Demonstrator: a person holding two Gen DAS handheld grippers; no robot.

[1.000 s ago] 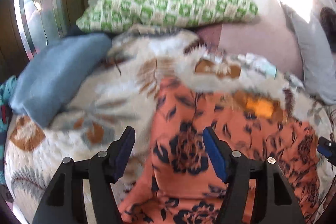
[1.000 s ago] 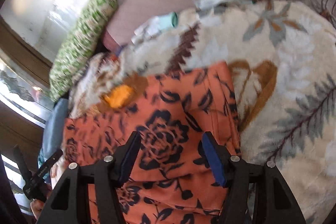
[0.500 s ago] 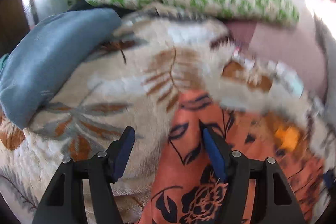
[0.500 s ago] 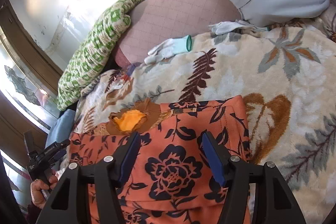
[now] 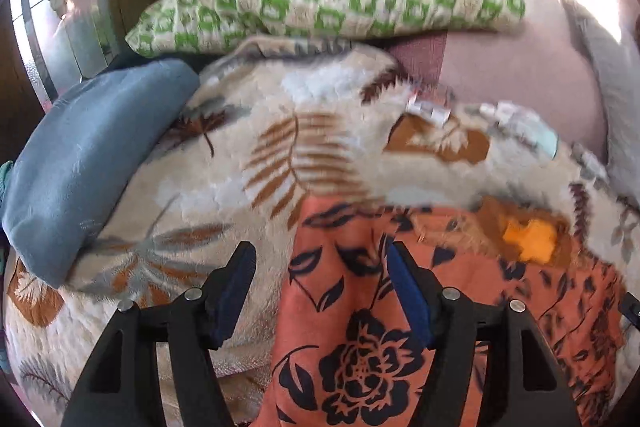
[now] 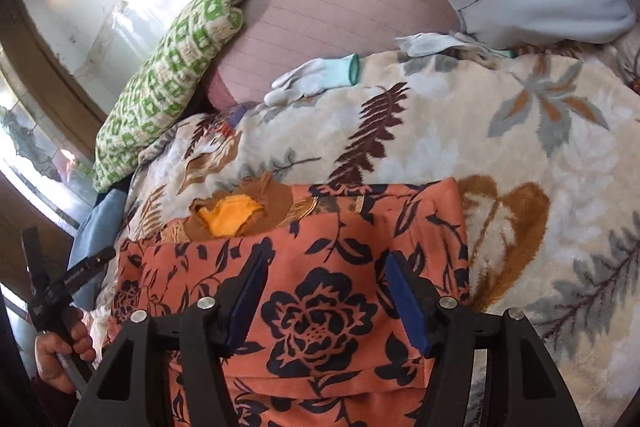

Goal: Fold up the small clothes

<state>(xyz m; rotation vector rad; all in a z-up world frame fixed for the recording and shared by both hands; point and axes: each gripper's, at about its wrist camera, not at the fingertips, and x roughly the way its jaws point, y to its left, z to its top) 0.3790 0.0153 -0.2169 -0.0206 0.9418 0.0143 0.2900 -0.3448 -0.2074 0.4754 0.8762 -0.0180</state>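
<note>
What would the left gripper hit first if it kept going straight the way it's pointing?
Most likely the left edge of the orange floral garment, where it meets the leaf-print blanket. The open left gripper straddles that edge; depth is unclear.

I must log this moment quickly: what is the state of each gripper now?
Left gripper: open, holding nothing, above the orange floral garment's edge.
Right gripper: open, holding nothing, above the same garment.
</note>
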